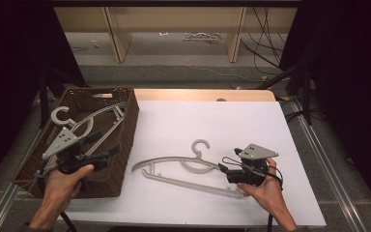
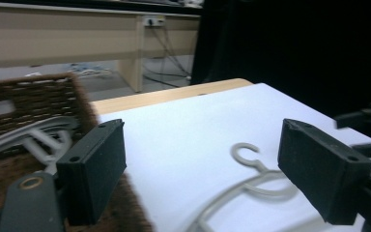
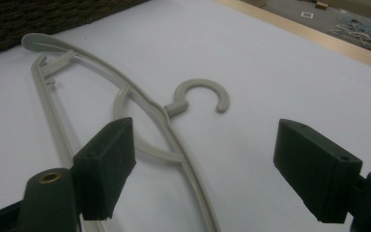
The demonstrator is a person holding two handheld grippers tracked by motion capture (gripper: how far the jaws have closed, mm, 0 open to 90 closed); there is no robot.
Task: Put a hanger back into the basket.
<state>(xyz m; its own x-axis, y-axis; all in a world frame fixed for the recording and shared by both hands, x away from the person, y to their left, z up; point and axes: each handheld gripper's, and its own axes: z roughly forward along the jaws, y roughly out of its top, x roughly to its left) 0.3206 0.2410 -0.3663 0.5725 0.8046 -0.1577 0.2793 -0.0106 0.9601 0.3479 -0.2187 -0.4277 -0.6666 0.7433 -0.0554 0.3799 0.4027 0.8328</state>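
Note:
A grey plastic hanger (image 1: 171, 157) lies flat on the white table top (image 1: 212, 121), hook pointing away from me. My right gripper (image 1: 226, 166) rests at its right end, jaws open. In the right gripper view the hanger's (image 3: 174, 108) arm runs down between the right gripper's (image 3: 203, 145) open jaws, and neither pad presses on it. A second grey hanger (image 1: 84, 121) lies in the brown wicker basket (image 1: 134, 116) at the left. My left gripper (image 1: 104, 145) hovers over the basket's near right part, open and holding nothing. The left gripper view looks across the table hanger (image 2: 234, 153) between the left gripper's (image 2: 200, 145) jaws.
The basket's tall woven wall (image 2: 34, 96) stands along the table's left side. Beyond the far edge are wooden shelf legs (image 1: 234, 34) and loose cables (image 1: 265, 43) on the floor. Metal rails (image 1: 326, 159) run beside the table on the right.

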